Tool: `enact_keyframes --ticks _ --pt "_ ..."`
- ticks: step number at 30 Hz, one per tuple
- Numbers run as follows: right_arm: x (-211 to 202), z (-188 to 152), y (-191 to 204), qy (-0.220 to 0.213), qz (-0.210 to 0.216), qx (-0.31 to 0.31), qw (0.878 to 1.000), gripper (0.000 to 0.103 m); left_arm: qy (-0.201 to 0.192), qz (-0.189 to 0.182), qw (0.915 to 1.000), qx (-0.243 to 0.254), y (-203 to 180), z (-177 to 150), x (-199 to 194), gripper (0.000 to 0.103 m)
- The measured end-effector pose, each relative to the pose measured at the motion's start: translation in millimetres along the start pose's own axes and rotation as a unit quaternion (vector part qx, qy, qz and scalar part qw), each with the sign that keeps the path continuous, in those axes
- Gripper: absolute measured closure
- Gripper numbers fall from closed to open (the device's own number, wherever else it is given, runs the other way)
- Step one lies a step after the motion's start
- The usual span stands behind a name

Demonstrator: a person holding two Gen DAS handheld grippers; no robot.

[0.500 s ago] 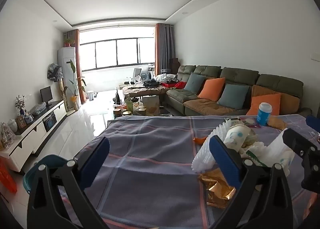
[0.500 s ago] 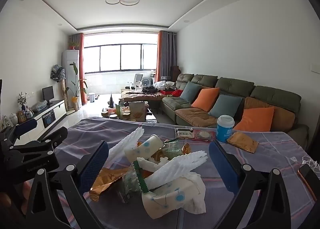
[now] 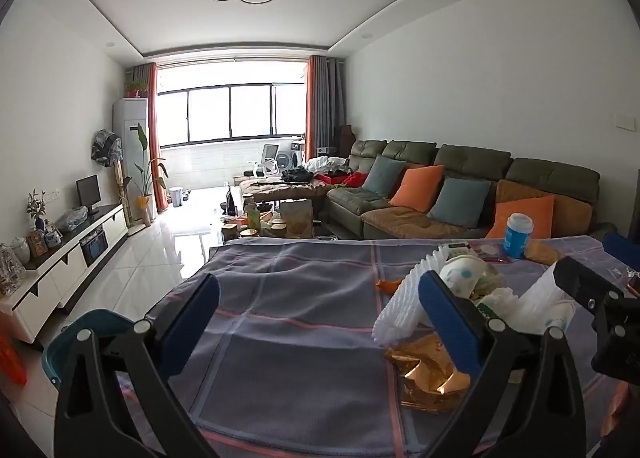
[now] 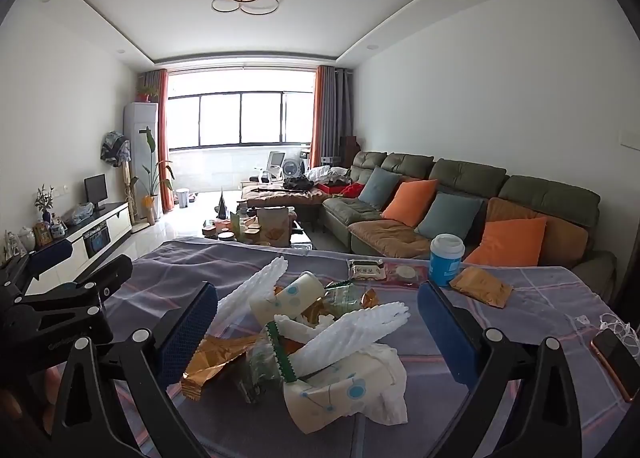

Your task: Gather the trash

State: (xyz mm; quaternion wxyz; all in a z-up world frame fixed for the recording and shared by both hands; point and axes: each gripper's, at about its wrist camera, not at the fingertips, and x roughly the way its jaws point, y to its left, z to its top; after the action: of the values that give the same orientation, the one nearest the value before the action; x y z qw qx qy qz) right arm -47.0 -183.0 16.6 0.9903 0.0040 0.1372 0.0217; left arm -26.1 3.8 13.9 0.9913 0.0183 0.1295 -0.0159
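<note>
A heap of trash [image 4: 312, 334] lies on the purple checked tablecloth [image 4: 500, 326]: white foam nets, crushed paper cups with blue dots, gold wrappers and crumpled tissue. My right gripper [image 4: 318, 332] hovers open over this heap, its blue pads on either side and apart from it. In the left wrist view the same heap [image 3: 452, 298] sits to the right, partly behind the right pad. My left gripper [image 3: 320, 318] is open above bare cloth [image 3: 288, 298], with nothing between its fingers. A teal bin [image 3: 86, 332] stands on the floor at the table's left edge.
A blue cup with a white lid [image 4: 446, 260], a gold packet [image 4: 480, 286] and flat wrappers [image 4: 384, 270] lie farther back on the table. A phone [image 4: 616, 362] and white cable rest at the right edge. A sofa [image 4: 460, 201], coffee table and TV cabinet [image 3: 68, 254] lie beyond.
</note>
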Motion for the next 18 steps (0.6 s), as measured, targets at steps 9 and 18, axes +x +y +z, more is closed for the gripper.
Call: enact_keyframes --ticks 9,18 --pt "-12 6 4 -0.007 -0.001 0.003 1.000 0.004 -0.007 -0.006 1.0000 -0.003 3 3 -11 0.003" --pt "-14 6 5 -0.008 -0.001 0.002 1.000 0.004 -0.010 -0.010 0.9999 -0.004 3 3 -12 0.003"
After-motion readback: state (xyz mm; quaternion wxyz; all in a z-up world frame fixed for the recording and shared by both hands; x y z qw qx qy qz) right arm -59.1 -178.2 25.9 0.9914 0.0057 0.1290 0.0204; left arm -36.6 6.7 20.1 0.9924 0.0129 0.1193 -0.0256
